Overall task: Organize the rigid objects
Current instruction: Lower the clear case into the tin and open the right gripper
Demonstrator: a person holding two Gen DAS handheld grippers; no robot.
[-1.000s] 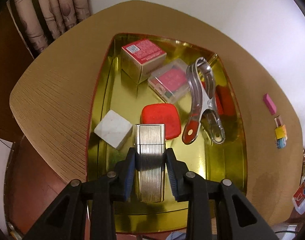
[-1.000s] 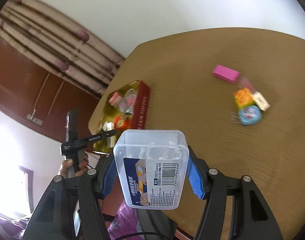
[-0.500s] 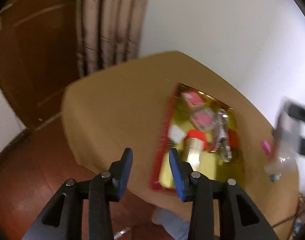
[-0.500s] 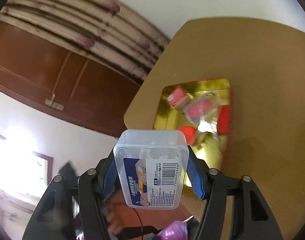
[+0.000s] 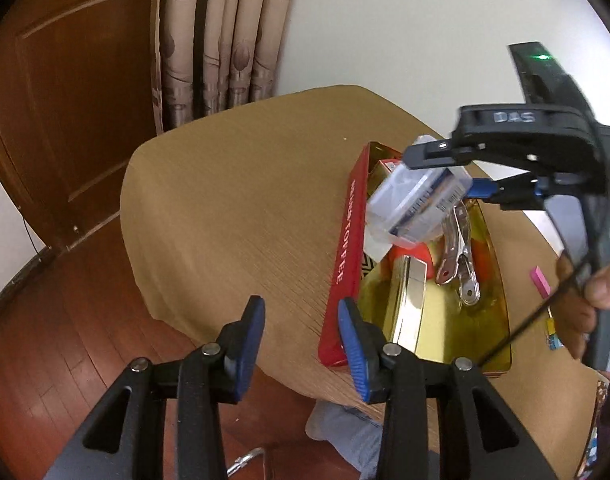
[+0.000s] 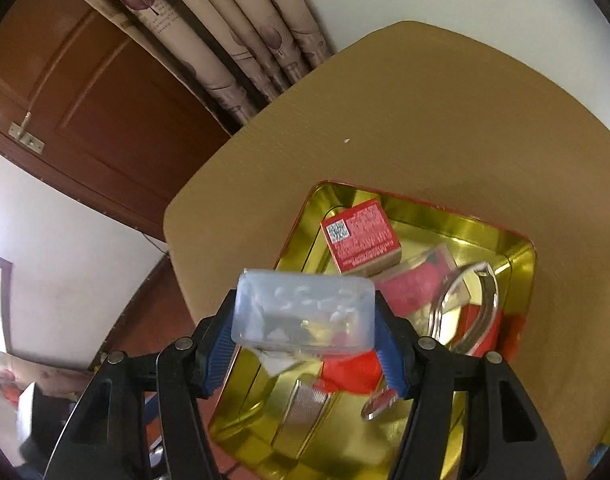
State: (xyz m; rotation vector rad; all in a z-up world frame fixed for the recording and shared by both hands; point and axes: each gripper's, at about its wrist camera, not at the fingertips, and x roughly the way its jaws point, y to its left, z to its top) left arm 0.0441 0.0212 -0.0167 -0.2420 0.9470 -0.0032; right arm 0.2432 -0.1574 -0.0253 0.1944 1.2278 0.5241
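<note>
The right gripper (image 6: 305, 316) clamps a clear plastic box (image 6: 303, 312) above the red-walled gold tin (image 5: 501, 280) near the table's (image 5: 241, 200) front edge; the box's barcode label and the small pieces inside are too blurred to read. The left gripper (image 5: 301, 340) hangs empty off the tin's left wall, jaws slightly apart after just opening. "DAS" marks the right gripper's body, the tin's side reads "TOFFEE" with earlier letters unclear, and the box hides part of the tin's contents.
</note>
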